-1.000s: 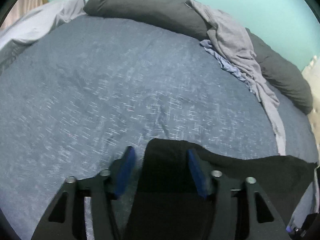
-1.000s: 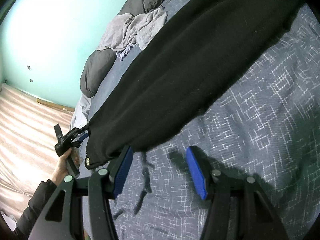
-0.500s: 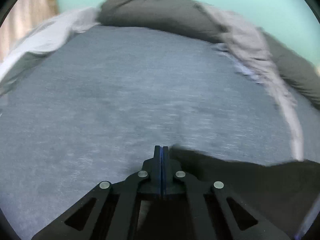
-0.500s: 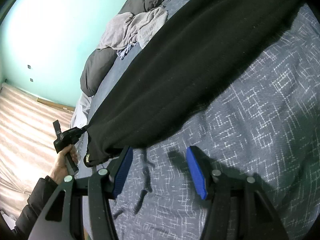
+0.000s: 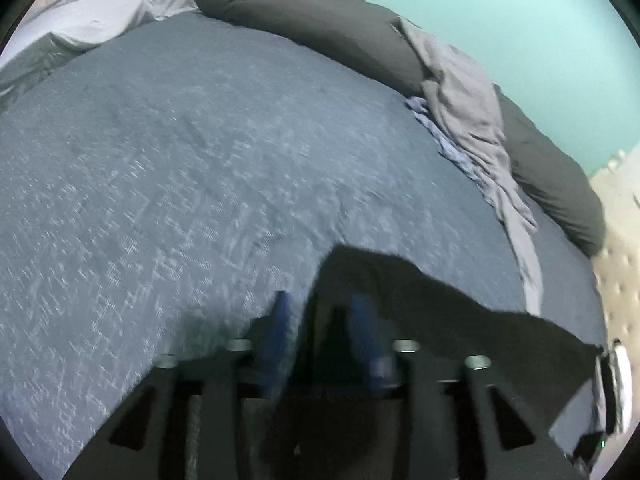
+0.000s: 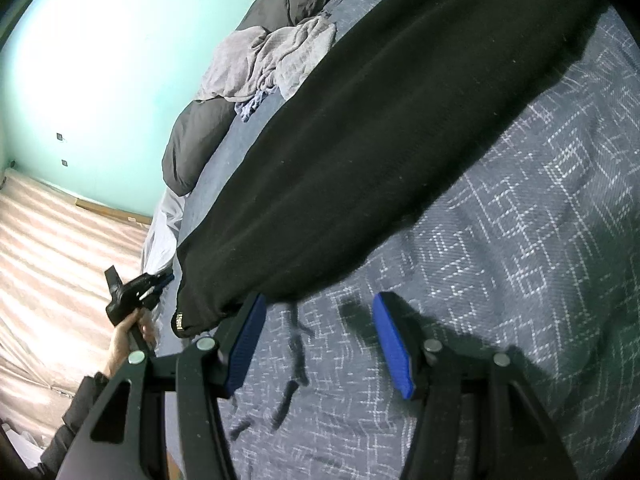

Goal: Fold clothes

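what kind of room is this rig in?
Most likely a bedroom: a bed with a blue patterned bedspread, dark pillows against a mint-green wall, and a black garment laid out on it.

The right tool (image 6: 318, 336) has a black frame with triangular cut-outs, round silver screws on its joints and two bright blue ribbed pads (image 6: 390, 344). The left tool (image 5: 320, 332) has the same black frame, silver screws and blue pads, here blurred. At lower left of the right wrist view a hand (image 6: 124, 340) shows, with a dark padded sleeve (image 6: 72, 428).
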`<state>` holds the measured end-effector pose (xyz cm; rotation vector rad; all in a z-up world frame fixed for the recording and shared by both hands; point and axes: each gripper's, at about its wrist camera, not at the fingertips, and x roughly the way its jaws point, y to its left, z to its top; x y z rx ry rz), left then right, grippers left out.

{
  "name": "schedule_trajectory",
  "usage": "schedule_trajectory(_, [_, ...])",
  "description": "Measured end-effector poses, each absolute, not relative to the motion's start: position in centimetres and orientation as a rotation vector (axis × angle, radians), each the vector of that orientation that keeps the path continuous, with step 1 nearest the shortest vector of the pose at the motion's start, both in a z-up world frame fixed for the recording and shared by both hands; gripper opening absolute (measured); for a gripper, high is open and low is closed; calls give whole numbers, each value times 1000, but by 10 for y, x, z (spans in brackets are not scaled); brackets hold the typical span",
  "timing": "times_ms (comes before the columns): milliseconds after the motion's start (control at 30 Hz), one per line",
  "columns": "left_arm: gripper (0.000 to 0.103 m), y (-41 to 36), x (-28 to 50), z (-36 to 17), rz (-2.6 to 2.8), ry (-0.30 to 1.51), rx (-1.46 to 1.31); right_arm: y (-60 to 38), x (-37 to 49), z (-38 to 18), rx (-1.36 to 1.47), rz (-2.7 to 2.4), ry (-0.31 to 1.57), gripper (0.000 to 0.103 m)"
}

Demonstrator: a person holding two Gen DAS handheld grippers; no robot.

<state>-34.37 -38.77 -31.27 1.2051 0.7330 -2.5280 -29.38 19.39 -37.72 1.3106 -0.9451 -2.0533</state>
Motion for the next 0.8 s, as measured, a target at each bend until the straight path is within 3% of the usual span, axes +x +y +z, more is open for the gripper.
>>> schedule_trajectory(400, [48,-366,-364,-335,-2547,686,1323,196,-294,-380,1315,-2051,-951,57])
schedule_trajectory(467, [24,-364,-363,-335,-2530,653,1316,197,-294,-380,1316,-2049,-954,57])
schedule_trajectory(500, [2,-364,-362,-334,-2520,635,1310,197,-293,-380,1315,-2049,-954,57])
schedule_trajectory(800, [0,-374,-342,-314,-2484,539,1231,197,-292,-379,1313,-2051,-954,57])
